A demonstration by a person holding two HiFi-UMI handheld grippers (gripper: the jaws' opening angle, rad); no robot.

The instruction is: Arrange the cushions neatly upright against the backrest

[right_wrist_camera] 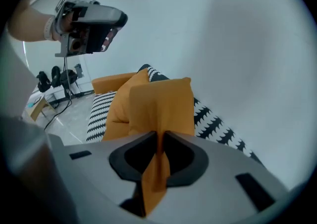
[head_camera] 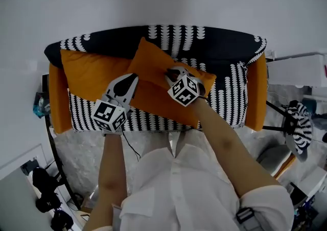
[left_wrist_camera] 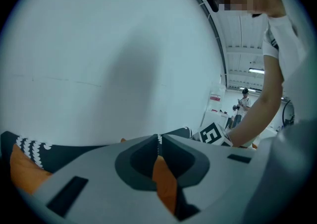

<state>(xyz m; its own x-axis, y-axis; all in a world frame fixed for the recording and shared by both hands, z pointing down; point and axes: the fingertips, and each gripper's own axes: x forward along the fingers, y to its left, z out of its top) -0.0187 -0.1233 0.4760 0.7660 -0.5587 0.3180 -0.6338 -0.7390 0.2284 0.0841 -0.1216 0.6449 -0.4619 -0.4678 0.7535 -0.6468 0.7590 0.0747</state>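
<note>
A black-and-white patterned sofa (head_camera: 230, 92) with orange armrests stands against a white wall. One orange cushion (head_camera: 89, 74) leans on the backrest at the left. A second orange cushion (head_camera: 153, 64) is lifted cornerwise over the middle of the seat. My left gripper (head_camera: 134, 77) is shut on its left edge; orange fabric (left_wrist_camera: 163, 181) shows pinched between the jaws of the left gripper (left_wrist_camera: 158, 141). My right gripper (head_camera: 171, 74) is shut on its right part. In the right gripper view the cushion (right_wrist_camera: 161, 101) rises straight from the closed jaws of the right gripper (right_wrist_camera: 159, 139).
A white table (head_camera: 296, 69) and a stool with a patterned cloth (head_camera: 301, 122) stand right of the sofa. Dark gear and cables (head_camera: 48, 199) lie on the floor at the lower left. Another person (left_wrist_camera: 242, 103) stands far off.
</note>
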